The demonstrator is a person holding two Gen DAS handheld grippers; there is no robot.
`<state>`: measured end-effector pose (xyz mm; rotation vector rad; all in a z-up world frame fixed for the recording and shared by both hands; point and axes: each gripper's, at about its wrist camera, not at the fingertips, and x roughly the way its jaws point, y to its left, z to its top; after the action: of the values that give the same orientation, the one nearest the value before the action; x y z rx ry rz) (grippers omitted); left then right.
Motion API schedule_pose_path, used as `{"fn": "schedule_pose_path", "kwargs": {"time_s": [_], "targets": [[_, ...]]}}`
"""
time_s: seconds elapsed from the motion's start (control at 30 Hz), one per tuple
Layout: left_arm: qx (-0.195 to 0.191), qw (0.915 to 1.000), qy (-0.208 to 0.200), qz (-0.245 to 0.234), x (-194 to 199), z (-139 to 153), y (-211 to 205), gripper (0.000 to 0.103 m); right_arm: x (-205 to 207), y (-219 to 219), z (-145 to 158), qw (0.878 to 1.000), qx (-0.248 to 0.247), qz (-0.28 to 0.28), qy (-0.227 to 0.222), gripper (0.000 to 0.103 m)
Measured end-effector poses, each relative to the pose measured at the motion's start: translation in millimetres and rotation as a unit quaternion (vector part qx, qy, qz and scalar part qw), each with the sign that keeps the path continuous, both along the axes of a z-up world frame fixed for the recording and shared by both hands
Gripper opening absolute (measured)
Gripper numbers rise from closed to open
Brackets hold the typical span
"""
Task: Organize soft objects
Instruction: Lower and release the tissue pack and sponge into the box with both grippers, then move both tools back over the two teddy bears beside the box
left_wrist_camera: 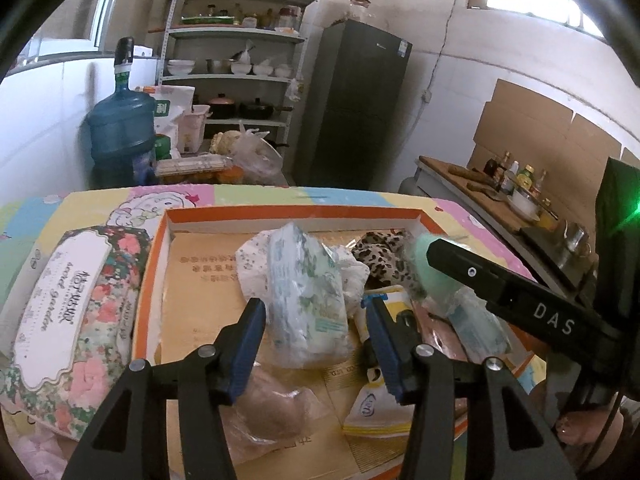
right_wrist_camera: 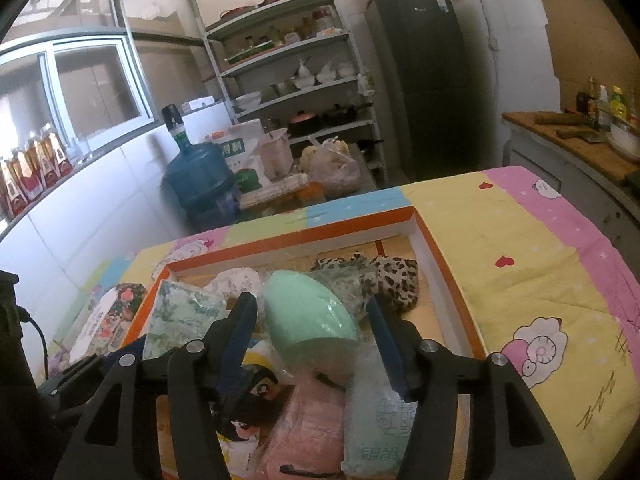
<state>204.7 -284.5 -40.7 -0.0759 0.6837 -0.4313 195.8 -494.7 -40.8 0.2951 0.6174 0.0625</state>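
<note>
Left gripper (left_wrist_camera: 314, 320) fingers are parted, nothing pinched – a green-patterned tissue pack (left_wrist_camera: 308, 296) is seen lying between them in the orange box (left_wrist_camera: 296, 213). Right gripper (right_wrist_camera: 312, 332) fingers are spread too – a mint sponge (right_wrist_camera: 308, 320) sits between them, not gripped. The box is set on the bench (right_wrist_camera: 520, 248), a floral tissue pack (left_wrist_camera: 76, 316) beside it.
</note>
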Motion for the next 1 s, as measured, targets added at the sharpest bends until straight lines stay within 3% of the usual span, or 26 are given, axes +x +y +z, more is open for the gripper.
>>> {"fn": "schedule_pose_path", "kwargs": {"time_s": [0.13, 0.53, 1.0], "targets": [[0.003, 1.0, -0.005, 0.007, -1.8, 3.7, 3.8, 0.052, -4.3, 1.5, 2.5, 1.0, -0.005, -0.007, -0.005, 0.069], [-0.009, 0.9998, -0.009, 0.015, -13.0, 15.5, 17.6, 0.053, -19.0, 6.1, 16.6, 1.0, -0.001, -0.011, -0.021, 0.069], [-0.006, 0.9988, -0.043, 0.024, -37.9, 36.5, 38.4, 0.053, -41.4, 28.1, 37.0, 0.999, -0.008, -0.006, -0.038, 0.07]]}}
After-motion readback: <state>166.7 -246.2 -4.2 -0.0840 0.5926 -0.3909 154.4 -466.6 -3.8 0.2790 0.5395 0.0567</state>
